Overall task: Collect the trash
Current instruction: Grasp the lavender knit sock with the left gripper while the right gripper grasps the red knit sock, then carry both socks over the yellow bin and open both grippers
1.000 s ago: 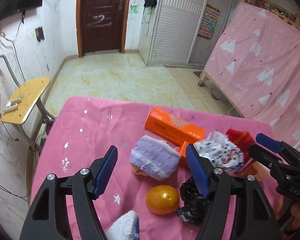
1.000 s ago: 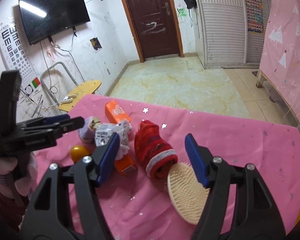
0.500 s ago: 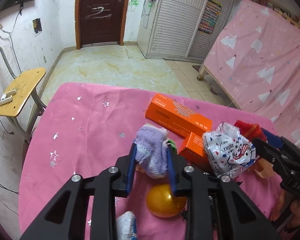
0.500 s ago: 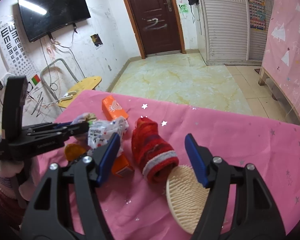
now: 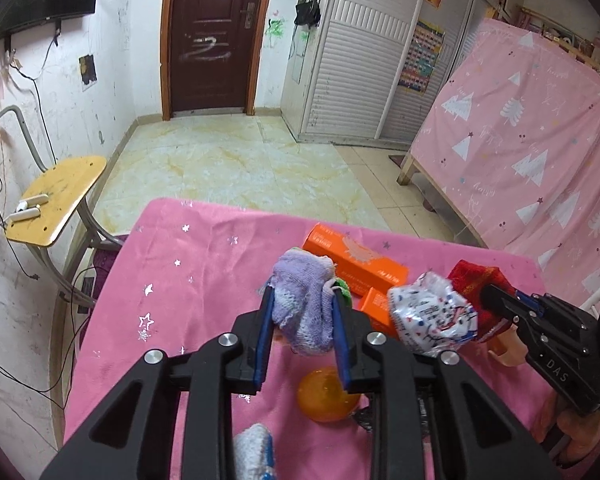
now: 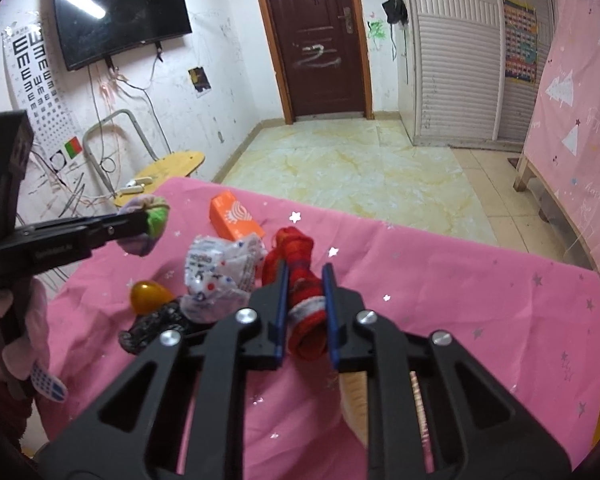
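Note:
My left gripper is shut on a purple knitted sock and holds it just above the pink tablecloth. In the right wrist view the same sock, showing a green patch, hangs at the left gripper's tip. My right gripper is closing, and its blue pads press both sides of a red sock lying on the cloth. Between the two socks sits a crumpled white printed wrapper, with an orange box behind it.
A yellow-orange ball and a black crumpled bag lie near the front. A round bristle brush lies under the right gripper. A second small orange box sits beside the wrapper. A yellow chair stands left, a pink-draped bed right.
The left gripper closed on the purple sock and raised it a little. The right gripper, open half a second ago, has closed on the red sock.

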A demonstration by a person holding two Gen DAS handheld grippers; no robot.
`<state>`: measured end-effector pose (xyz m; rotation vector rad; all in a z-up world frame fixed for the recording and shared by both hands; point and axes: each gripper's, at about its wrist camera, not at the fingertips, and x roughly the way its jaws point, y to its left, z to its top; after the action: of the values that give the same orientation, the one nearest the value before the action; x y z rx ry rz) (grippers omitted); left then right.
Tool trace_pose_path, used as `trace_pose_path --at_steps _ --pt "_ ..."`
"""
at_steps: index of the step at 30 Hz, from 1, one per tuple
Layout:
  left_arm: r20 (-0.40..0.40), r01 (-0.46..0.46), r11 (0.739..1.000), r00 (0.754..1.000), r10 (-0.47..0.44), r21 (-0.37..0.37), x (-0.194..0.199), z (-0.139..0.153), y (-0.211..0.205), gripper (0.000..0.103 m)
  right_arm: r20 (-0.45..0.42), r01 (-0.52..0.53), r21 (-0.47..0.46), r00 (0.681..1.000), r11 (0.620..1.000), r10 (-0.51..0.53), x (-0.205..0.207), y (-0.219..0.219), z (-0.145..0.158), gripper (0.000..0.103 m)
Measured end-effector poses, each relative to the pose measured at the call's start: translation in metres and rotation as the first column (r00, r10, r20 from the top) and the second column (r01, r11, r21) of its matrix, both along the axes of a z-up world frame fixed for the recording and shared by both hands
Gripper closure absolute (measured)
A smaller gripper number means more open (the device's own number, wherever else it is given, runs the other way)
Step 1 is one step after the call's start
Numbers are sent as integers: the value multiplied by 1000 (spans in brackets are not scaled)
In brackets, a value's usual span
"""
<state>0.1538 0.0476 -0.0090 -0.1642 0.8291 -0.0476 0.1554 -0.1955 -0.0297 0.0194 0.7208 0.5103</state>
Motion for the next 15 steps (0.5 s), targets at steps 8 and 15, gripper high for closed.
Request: trace_pose_path --at_steps 8,15 --pt "63 26 999 998 -28 19 -12 31 -20 85 52 30 88 998 996 -35 -12 -27 20 88" --pt "98 90 995 991 -93 31 -17 51 -61 85 72 74 141 994 987 -85 -23 -60 29 88"
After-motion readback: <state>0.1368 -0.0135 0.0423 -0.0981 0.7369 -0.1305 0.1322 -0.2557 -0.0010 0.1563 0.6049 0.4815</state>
